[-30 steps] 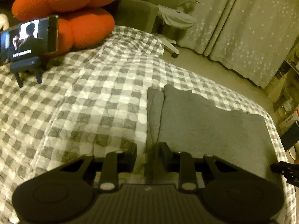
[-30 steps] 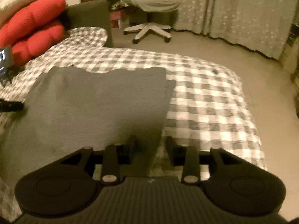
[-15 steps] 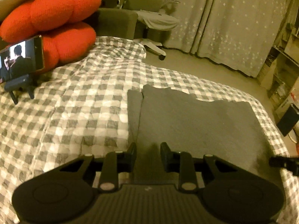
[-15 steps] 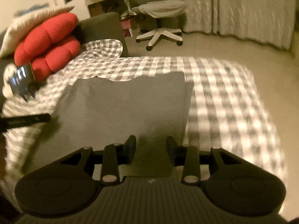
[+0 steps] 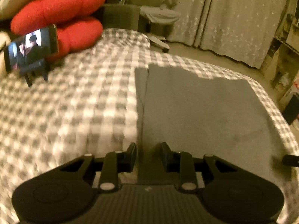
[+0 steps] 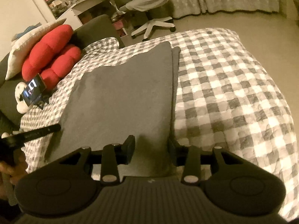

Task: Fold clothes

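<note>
The folded grey garment (image 6: 119,100) is spread flat on the checked bedspread (image 6: 233,97), its near edge lying between the parted jaws of the left gripper (image 5: 148,155) and the opening, ungripping right gripper (image 6: 151,149).

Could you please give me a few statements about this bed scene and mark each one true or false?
1. The grey garment lies on a checked bedspread. True.
2. A phone with a lit screen stands on the bed near the red cushion. True.
3. The garment is bright yellow. False: it is plain dark grey.
4. The cushion rests on top of the garment. False: it sits apart, at the head of the bed.
5. An office chair stands on the floor beyond the bed. True.
6. The right tool is over bare floor. False: grey cloth runs between its fingers, with its jaws opening.
</note>
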`<action>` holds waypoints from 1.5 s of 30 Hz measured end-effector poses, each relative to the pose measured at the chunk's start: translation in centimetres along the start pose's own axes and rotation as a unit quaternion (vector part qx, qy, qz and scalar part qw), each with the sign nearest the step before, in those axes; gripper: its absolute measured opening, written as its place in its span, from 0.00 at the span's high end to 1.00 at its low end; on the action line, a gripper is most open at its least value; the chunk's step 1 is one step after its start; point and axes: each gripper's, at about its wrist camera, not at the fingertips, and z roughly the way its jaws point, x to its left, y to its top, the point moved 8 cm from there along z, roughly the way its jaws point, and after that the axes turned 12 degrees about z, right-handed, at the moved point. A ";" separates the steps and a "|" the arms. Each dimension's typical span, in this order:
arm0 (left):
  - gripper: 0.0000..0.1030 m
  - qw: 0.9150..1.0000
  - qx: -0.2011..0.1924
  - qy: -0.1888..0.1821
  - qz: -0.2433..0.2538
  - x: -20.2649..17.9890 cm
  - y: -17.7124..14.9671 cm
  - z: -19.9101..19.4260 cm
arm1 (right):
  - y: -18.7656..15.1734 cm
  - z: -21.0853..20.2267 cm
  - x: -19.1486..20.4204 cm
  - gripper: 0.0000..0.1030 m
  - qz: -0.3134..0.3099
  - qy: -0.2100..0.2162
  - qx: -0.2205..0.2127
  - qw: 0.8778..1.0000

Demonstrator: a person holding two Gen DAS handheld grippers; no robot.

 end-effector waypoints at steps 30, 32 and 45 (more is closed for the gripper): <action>0.87 0.999 -0.032 -0.034 0.018 -2.6 -0.7 -1.9 | -1.2 -0.5 -1.0 0.75 -0.023 -0.016 0.029 0.999; 0.87 0.998 -0.025 -0.036 0.034 -3.3 -1.0 -1.4 | -1.2 -0.6 -0.2 0.74 -0.036 -0.013 0.020 0.999; 0.87 0.999 -0.009 -0.024 0.045 -3.5 -1.3 -0.7 | 0.6 -0.1 1.4 0.70 -0.013 0.039 0.013 0.999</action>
